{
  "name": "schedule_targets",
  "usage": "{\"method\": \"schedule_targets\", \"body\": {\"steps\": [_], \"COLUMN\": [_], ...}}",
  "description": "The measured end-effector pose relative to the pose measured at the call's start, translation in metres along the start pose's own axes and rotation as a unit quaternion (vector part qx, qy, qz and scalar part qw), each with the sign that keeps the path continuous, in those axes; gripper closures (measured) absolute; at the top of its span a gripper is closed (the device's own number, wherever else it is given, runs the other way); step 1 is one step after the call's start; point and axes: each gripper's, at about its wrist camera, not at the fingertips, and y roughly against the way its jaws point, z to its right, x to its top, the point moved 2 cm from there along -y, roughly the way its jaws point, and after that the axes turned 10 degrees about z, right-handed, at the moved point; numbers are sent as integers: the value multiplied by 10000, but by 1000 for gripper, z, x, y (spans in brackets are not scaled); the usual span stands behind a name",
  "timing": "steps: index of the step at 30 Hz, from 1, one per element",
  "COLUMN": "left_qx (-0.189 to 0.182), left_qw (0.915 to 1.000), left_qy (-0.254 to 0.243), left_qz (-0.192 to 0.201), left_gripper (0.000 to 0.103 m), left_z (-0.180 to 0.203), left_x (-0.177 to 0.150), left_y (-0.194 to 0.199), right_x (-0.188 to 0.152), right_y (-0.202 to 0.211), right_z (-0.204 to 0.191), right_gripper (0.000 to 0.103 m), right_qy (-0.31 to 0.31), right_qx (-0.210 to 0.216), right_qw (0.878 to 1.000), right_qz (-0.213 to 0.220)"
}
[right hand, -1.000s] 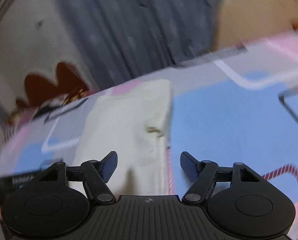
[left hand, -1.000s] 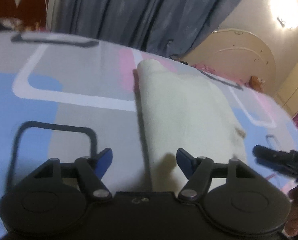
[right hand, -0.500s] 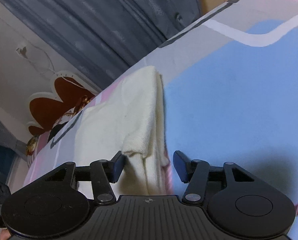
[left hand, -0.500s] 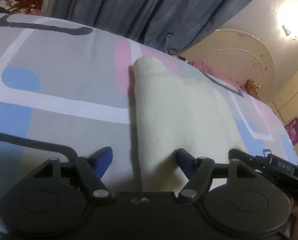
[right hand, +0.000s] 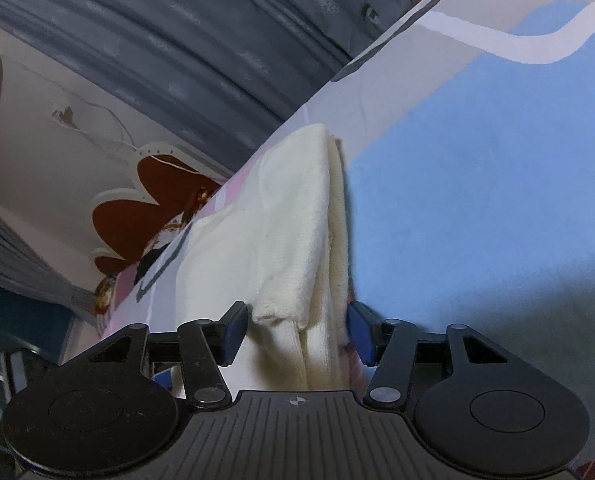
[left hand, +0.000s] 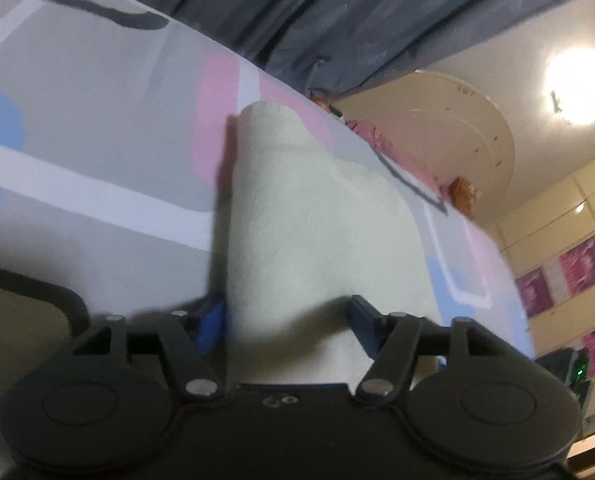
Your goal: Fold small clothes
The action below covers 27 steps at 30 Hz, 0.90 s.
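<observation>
A cream folded garment (left hand: pixel 317 220) lies as a long strip on the patterned bed sheet (left hand: pixel 77 120). My left gripper (left hand: pixel 287 318) is open and straddles its near end. The left pad (left hand: pixel 213 320) rests against the cloth's side edge and the right fingertip (left hand: pixel 361 314) sits over the fabric. In the right wrist view the same garment (right hand: pixel 289 220) shows stacked layers. My right gripper (right hand: pixel 297 330) is open around its near corner. One pad (right hand: pixel 357 332) touches the cloth's edge on the sheet side. The other pad (right hand: pixel 235 326) stands just clear of the top flap.
The sheet (right hand: pixel 477 180) spreads wide in blue, grey, pink and white around the garment. A grey curtain (left hand: pixel 337 8) hangs behind the bed, with a round cream headboard (left hand: pixel 449 120) at the far right. A wall with a brown flower shape (right hand: pixel 137 220) stands beyond.
Both grippers came down and forward to the garment's near end while rolling, and the cloth now sits between each pair of fingers. The right jaws stand narrower than a second ago.
</observation>
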Motion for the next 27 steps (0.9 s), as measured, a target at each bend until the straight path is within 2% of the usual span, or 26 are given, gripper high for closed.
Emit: {"method": "schedule_targets", "body": {"steps": [1, 2, 5, 8, 9, 12, 14, 19, 24, 27], "left_qx": [-2, 54, 402, 568, 598, 718, 748, 752, 749, 797], "left_qw": [10000, 9998, 9954, 9894, 9879, 9818, 9796, 9752, 9674, 9653], "left_qy": [-57, -188, -866, -1329, -1417, -1736, -1843, -2045, -2340, -2357], "left_qz": [6, 32, 97, 158, 180, 282, 296, 392, 621, 796], "left_gripper": [32, 33, 43, 53, 58, 70, 73, 78, 78, 78], "left_z": [2, 7, 21, 34, 37, 49, 55, 64, 75, 68], "left_x": [-1, -2, -6, -11, -11, -13, -14, -13, -12, -4], "left_y": [-2, -4, -7, -8, -8, -4, -1, 12, 43, 70], "right_x": [0, 1, 3, 1, 0, -7, -10, -22, -34, -44], "right_y": [-1, -2, -6, -9, -10, -10, -9, -3, 11, 15], "right_z": [-1, -2, -4, -12, -16, -33, -44, -68, -96, -117], "right_gripper": [49, 49, 49, 49, 59, 69, 72, 75, 75, 75], "right_qy": [25, 38, 143, 463, 670, 1309, 1649, 2344, 2766, 2842], "right_qx": [6, 13, -10, -106, -203, -433, -547, -762, -682, -539], "right_qw": [10000, 10000, 9999, 9988, 9975, 9905, 9848, 9689, 9577, 9560], "right_qz": [-9, -16, -35, -69, -68, -9, 50, 210, 395, 479]}}
